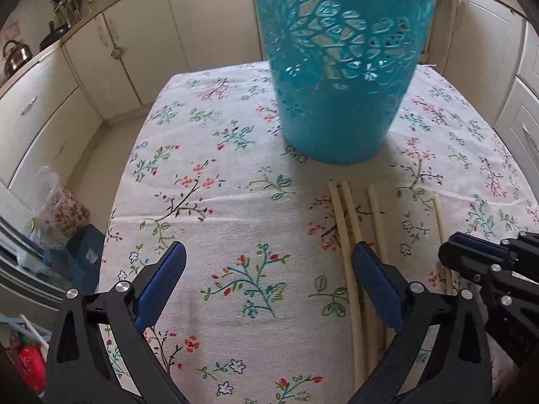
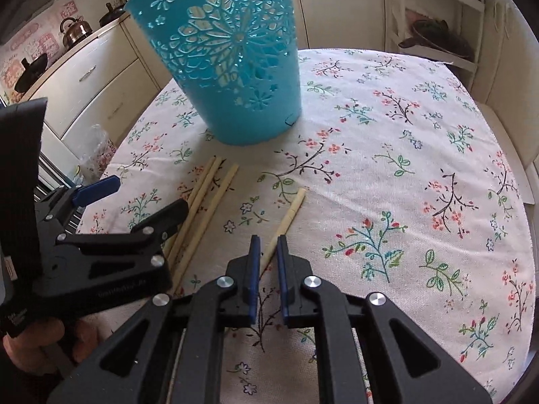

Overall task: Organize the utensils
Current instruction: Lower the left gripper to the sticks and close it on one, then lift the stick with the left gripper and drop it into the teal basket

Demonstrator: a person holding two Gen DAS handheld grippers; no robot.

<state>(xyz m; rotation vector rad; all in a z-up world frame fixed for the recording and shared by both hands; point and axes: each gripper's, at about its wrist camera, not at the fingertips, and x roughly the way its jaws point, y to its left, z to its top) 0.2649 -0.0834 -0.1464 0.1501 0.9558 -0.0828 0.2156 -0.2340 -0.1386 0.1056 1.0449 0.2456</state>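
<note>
From my seat the tabletop (image 2: pixel 421 155) fills both views, draped in a floral cloth; its near edge is cut off by the frames, and the far corners bend away in the fisheye. On it stands the turquoise perforated holder (image 2: pixel 232 67), upright toward the far side; in the left wrist view its rim runs out of the top of the frame, so I cannot see inside it, and from the right wrist view the interior is hidden too. The left gripper (image 1: pixel 269 252) hangs over the cloth with its jaws spread wide and nothing between them; its right finger covers part of the group of three chopsticks (image 1: pixel 350 215) lying side by side just in front of the holder, and their near ends vanish under the black frame. The right gripper (image 2: pixel 268 245) has its jaws drawn nearly together on the single chopstick (image 2: pixel 291 212), which lies apart from the other three, toward the right; the stick's near end passes between the blue pads and is lost there, so I read it as grasped, though the contact itself is hard to make out. At the lower left of the right wrist view a hand (image 2: pixel 50 346) shows only partly, under the left gripper's body.
</note>
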